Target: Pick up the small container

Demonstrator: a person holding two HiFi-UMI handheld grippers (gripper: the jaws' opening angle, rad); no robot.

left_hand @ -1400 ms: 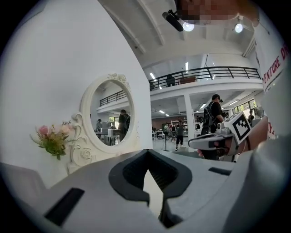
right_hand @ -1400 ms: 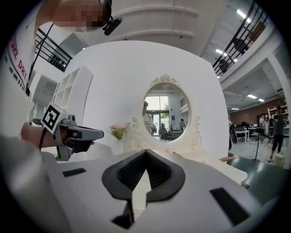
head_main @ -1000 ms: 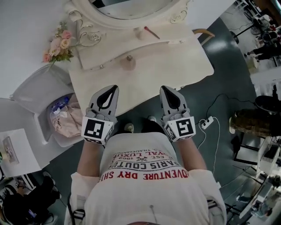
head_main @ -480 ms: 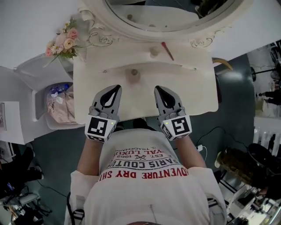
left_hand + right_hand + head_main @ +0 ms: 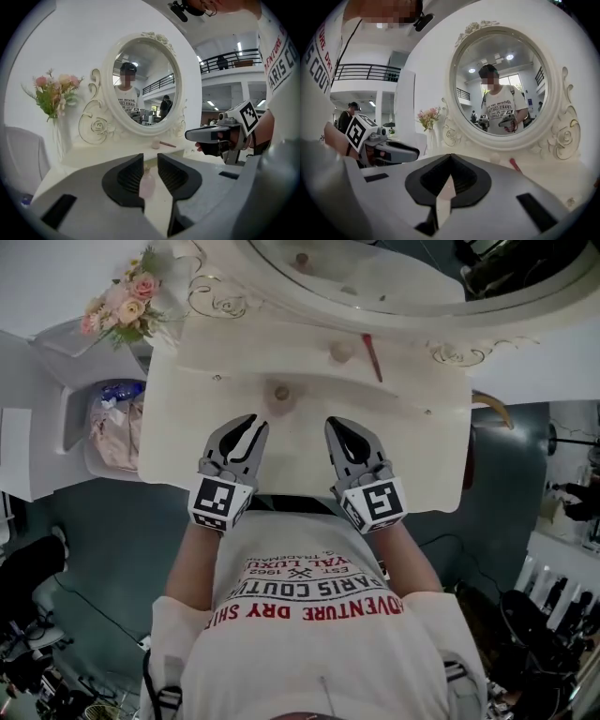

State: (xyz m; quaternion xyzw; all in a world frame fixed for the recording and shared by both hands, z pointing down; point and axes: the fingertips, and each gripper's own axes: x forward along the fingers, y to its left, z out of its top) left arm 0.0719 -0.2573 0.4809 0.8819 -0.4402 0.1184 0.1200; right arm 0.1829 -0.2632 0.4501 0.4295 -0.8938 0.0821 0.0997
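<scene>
**Operator:** Where is the small container (image 5: 279, 393) lying relative to the tongs?

**Technician:** It is standing upright on the dressing table (image 5: 422, 456), above centre of the head view, near and ahead of the left gripper (image 5: 249, 423), the nearer one. The jaws are opening and lining up on it, with the pads not yet around it.

**Operator:** And the right gripper (image 5: 339, 425)?

**Technician:** Its jaws are sitting together, gripping nothing.

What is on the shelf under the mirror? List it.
A small pale round object and a thin red stick lie on the shelf. The mirror frame overhangs its back edge, hiding anything there.
</scene>
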